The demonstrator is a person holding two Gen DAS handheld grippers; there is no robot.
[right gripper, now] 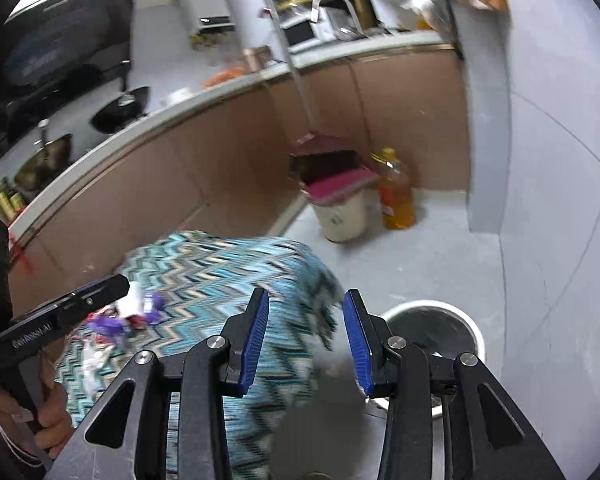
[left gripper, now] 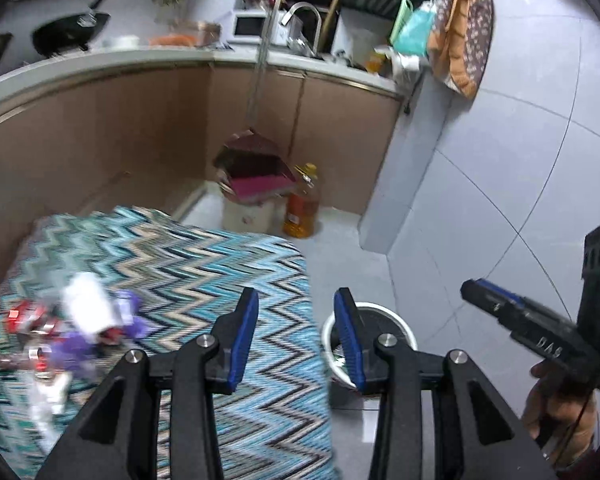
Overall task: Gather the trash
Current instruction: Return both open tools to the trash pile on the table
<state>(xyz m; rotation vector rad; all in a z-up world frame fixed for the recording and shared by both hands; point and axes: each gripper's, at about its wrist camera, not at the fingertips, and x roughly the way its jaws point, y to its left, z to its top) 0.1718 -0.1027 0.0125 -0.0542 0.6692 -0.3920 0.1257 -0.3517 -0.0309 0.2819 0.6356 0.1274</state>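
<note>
The table [left gripper: 204, 264], under its zigzag cloth, served as my landmark. The bin [left gripper: 380, 312] stood on the floor just beside the table's right edge. The trash [left gripper: 84, 320], a blurred heap of white, purple and red wrappers, lay on the table's left part, well apart from the bin.

My left gripper [left gripper: 296, 336] hung over the table's right edge, jaws spread, holding nothing. My right gripper [right gripper: 306, 336] hung between the table's corner and the bin [right gripper: 432, 328], likewise released and empty.

Judged procedure for the pickup:
1. Move the left gripper across the table to the trash, since it was the nearer tool.
2. Slow down first; both views were smeared, and single wrappers could not be told apart.
3. Take one top piece, probably the white one, jaws straddling it, and avoid pinching the cloth.
4. Carry it over the bin before releasing.

View differences: the left wrist view showed the trash larger and the bin mostly hidden behind my finger. The right wrist view showed the bin's open mouth and dark liner, with the trash [right gripper: 132, 312] small and partly behind the left gripper.
</note>
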